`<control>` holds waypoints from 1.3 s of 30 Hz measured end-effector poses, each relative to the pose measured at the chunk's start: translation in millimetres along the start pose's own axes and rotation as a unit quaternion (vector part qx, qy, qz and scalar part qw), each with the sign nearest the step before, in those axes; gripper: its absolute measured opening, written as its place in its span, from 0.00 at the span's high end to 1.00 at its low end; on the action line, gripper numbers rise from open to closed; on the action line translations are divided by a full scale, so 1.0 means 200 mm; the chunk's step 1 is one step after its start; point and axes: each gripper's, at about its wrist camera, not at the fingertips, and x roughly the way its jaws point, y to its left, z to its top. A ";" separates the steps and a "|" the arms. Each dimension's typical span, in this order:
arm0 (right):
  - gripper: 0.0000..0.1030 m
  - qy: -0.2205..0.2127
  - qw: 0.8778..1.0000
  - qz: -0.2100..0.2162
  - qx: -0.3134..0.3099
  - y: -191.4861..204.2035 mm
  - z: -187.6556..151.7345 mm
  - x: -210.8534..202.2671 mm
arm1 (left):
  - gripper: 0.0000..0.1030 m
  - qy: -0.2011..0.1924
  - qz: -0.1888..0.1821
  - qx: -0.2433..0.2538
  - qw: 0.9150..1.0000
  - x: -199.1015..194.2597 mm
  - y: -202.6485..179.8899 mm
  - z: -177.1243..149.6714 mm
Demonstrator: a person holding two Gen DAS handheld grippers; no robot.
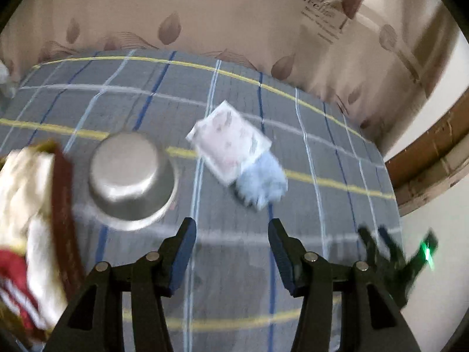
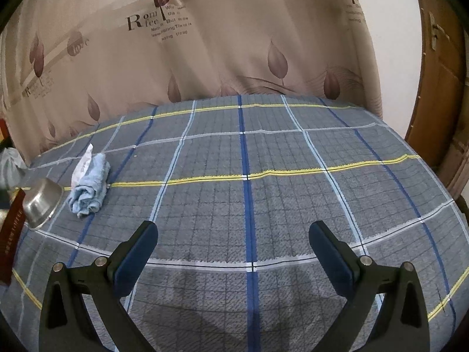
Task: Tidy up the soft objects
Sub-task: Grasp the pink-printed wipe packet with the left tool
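A rolled light-blue towel (image 1: 262,184) lies on the plaid bed cover, with a white printed packet (image 1: 230,140) resting against its far side. Both also show in the right wrist view, the towel (image 2: 89,187) and the packet (image 2: 83,162) at far left. My left gripper (image 1: 231,226) is open and empty, a little short of the towel. My right gripper (image 2: 233,230) is open and empty over bare cover, well right of the towel. It shows blurred at the right of the left wrist view (image 1: 378,234).
An upturned steel bowl (image 1: 132,176) sits left of the towel, also in the right wrist view (image 2: 42,202). A dark red box (image 1: 35,234) holding white and red cloth stands at the left edge. A leaf-print curtain (image 2: 234,44) hangs behind the bed; a wooden door (image 2: 436,88) is at right.
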 end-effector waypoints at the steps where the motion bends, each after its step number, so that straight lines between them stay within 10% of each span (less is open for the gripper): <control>1: 0.01 -0.002 1.000 0.003 0.002 0.00 0.00 0.00 | 0.49 0.008 -0.001 0.001 1.000 0.04 -0.02 0.05; 10: 0.01 -0.018 0.999 0.025 0.016 -0.03 0.00 -0.04 | 0.49 0.053 -0.062 -0.101 0.992 0.37 0.04 0.40; 25: 0.01 -0.030 0.998 0.042 0.025 -0.04 0.00 -0.05 | 0.49 0.098 -0.013 -0.149 0.984 0.65 0.18 0.43; 29: 0.01 -0.032 0.998 0.041 0.030 -0.04 0.00 -0.06 | 0.82 0.082 0.001 -0.116 0.990 0.63 0.15 0.41; 39: 0.01 -0.031 0.998 0.041 0.038 -0.06 0.01 -0.05 | 0.87 -0.011 -0.021 -0.056 0.998 0.29 -0.02 0.28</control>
